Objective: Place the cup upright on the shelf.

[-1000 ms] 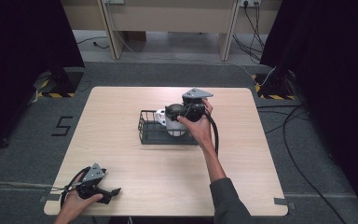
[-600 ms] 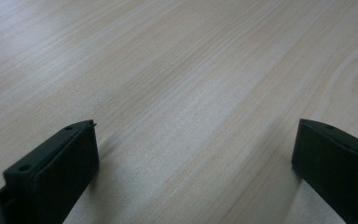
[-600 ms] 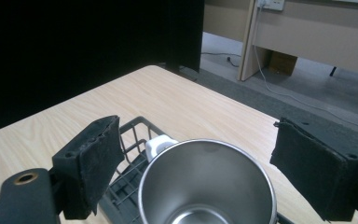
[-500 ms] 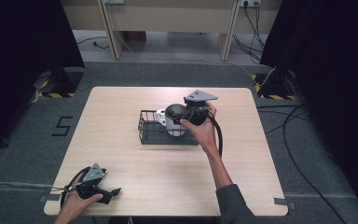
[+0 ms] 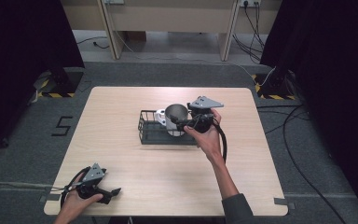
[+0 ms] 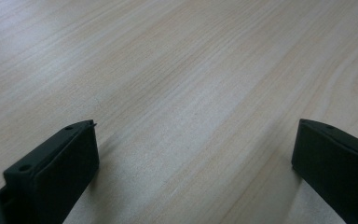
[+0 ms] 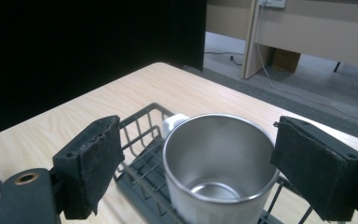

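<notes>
Where grey carpet surrounds it, a pale wooden table [image 5: 121,121] is recorded; its black wire basket [image 5: 150,133] holds an upright steel cup [image 7: 219,163], flanked untouched by the spread-jawed right gripper [image 7: 223,161]; the left gripper [image 6: 191,154] is likewise parted.

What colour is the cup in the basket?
The cup is shiny silver metal, inside and out. It shows best in the right gripper view, standing in the black wire basket.

We see a light wooden table [image 5: 135,107] with rounded corners, standing on grey carpet. A black wire basket [image 5: 150,133] sits directly on it, a little past its middle. At the near left corner the left gripper [image 5: 114,192] rests on the tabletop, its jaws spread wide over bare wood grain.
</notes>
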Demonstrator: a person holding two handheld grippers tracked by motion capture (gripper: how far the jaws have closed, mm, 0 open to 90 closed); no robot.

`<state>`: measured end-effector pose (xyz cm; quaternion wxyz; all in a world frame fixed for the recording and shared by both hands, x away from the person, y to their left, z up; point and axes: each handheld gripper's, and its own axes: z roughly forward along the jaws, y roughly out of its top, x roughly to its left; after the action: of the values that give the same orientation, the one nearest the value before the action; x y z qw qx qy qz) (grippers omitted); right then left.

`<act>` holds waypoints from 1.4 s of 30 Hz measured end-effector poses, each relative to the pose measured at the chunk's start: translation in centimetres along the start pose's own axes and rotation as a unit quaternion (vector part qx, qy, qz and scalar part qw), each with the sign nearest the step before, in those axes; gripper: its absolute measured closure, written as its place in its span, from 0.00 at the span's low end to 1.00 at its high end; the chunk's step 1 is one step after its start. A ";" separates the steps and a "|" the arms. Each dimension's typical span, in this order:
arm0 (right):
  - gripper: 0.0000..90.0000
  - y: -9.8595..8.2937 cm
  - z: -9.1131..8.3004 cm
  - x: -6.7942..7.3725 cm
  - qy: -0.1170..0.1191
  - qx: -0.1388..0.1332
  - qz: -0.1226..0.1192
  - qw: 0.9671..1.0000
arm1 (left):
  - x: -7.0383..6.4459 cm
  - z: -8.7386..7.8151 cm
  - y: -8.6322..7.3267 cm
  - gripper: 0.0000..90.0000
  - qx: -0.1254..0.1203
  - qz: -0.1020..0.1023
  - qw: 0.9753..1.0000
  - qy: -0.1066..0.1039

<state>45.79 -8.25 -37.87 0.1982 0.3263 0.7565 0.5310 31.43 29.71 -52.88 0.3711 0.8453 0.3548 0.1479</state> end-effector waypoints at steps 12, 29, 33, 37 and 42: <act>0.17 -0.9 -1.8 1.2 0.013 -0.002 -0.005 1.000 | 0.0 0.0 0.0 0.00 -0.001 0.000 1.000 0.000; 0.17 -2.6 -4.0 2.7 0.017 -0.010 -0.008 1.000 | 0.0 0.0 0.0 0.00 -0.001 0.000 1.000 0.000; 0.17 -3.1 -4.4 3.0 0.019 -0.010 -0.007 1.000 | 0.0 0.0 0.0 0.00 -0.001 0.000 1.000 0.000; 0.17 -3.6 -4.8 3.2 0.019 -0.011 -0.005 1.000 | 0.0 0.0 0.0 0.00 -0.001 0.000 1.000 0.000; 0.18 -4.5 -5.3 3.4 0.019 -0.011 -0.004 1.000 | 0.0 0.0 0.0 0.00 -0.001 0.000 1.000 0.000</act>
<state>38.66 -10.41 -40.00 0.1893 0.3115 0.7556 0.5442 31.44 29.71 -52.90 0.3718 0.8450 0.3546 0.1486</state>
